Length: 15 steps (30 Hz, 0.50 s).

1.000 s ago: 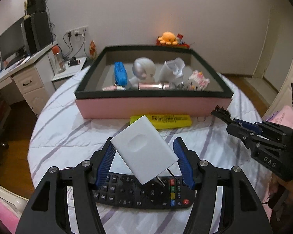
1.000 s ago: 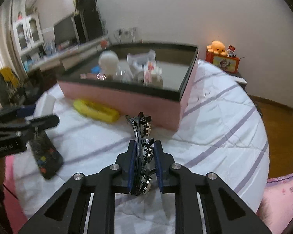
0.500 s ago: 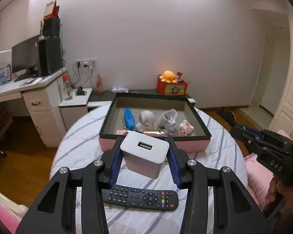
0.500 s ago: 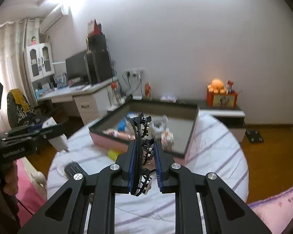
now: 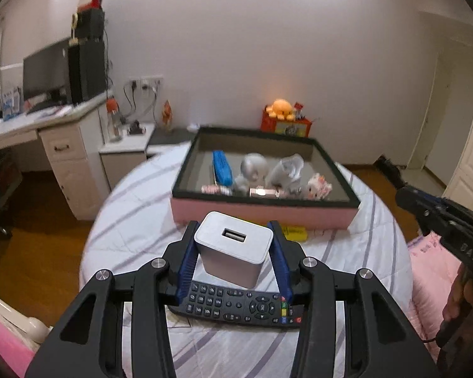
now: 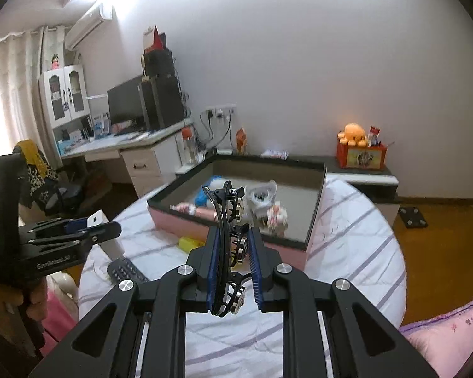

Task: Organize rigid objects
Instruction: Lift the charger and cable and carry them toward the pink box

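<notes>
My left gripper (image 5: 233,225) is shut on a white USB charger block (image 5: 233,252), port side up, held above a black remote (image 5: 236,307) on the striped round bed. Ahead stands the pink box with a dark rim (image 5: 261,212); inside lie a blue case (image 5: 220,163), a silver round figure (image 5: 254,165), a white crumpled item (image 5: 287,167) and a small kitty figure (image 5: 320,186). My right gripper (image 6: 235,233) is shut on a black hair clip with metal studs (image 6: 224,220), in the air short of the box (image 6: 179,223). The left gripper (image 6: 104,226) shows at left there.
A yellow flat pack (image 5: 294,231) lies against the box's front wall. A desk with a monitor (image 5: 44,75) stands far left, an orange plush on a red box (image 5: 280,110) behind. A pink pillow (image 5: 435,264) lies at the right, and a person's hand (image 6: 31,293) holds the left gripper.
Both grippers have risen. The left jaws closed on the charger, which turned from tilted flat to port side up. The right gripper kept its hold on the clip.
</notes>
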Tool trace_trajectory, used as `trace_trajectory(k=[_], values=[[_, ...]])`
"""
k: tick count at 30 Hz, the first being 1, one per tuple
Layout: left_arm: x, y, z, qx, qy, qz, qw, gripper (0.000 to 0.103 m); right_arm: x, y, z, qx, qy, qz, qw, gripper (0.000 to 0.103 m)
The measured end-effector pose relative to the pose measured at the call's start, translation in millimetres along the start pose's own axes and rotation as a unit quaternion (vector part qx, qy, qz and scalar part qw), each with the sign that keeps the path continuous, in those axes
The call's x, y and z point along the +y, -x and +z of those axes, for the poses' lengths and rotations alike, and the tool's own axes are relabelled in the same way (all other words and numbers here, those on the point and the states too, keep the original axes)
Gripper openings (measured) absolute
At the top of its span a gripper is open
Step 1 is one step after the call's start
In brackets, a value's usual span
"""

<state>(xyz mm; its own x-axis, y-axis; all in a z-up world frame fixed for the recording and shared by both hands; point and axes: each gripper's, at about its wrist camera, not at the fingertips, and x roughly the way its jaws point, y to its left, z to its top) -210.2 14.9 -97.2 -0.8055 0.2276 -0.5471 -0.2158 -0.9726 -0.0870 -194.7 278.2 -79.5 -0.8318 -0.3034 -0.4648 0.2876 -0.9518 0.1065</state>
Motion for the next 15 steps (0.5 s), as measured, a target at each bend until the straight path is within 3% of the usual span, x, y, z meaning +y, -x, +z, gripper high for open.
trace_trajectory(k=[8,15], values=[[-16,61,26,-0.093,-0.041,0.009,0.9947,0.043,12,20,13,-0.028,0.014,0.006,0.999,0.018],[-23,85,42,-0.132,-0.057,0.042,0.9887,0.043,23,42,31,-0.067,0.030,0.004,0.997,0.018]])
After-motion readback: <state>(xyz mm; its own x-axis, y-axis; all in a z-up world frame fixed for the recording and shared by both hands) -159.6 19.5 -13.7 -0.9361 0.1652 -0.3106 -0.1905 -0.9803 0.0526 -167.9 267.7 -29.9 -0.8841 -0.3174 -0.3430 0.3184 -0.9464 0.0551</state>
